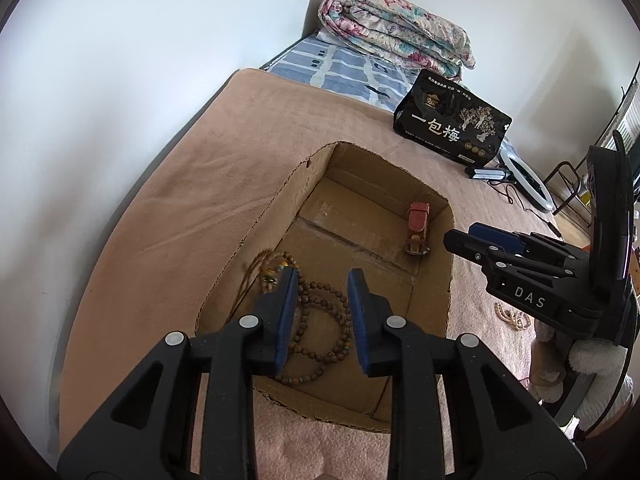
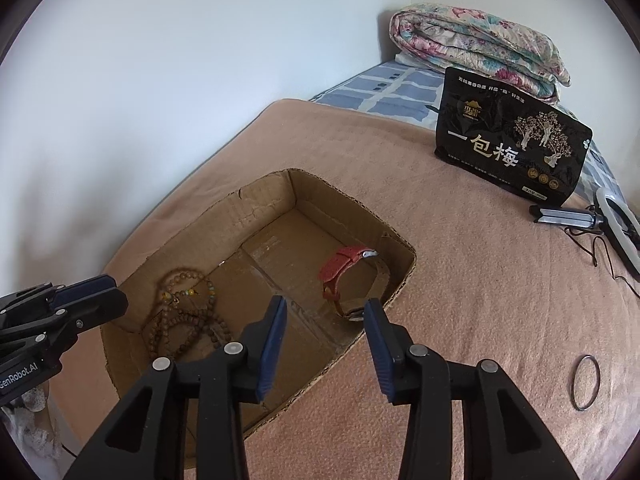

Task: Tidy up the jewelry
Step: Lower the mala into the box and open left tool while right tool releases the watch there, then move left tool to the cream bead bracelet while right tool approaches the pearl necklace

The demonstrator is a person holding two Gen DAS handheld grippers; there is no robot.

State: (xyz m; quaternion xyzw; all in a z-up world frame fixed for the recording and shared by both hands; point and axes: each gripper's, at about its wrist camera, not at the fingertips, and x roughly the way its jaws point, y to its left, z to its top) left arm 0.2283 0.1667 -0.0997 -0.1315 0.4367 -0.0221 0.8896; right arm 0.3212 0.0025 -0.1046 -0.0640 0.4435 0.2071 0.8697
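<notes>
- Both the left gripper (image 1: 322, 292) and the right gripper (image 2: 326, 322) hang over the open brown cardboard box (image 2: 400, 276), jaws apart and holding nothing.
- Already inside: a brown wooden bead necklace (image 2: 188, 312) at lower left, a red leather-strap watch (image 2: 340, 276) at centre.
- Probably next: the thin metal ring bangle (image 2: 586, 382) at lower right on the pink blanket (image 2: 360, 152), and a pearl string (image 1: 514, 316) under the right gripper in the left view.
</notes>
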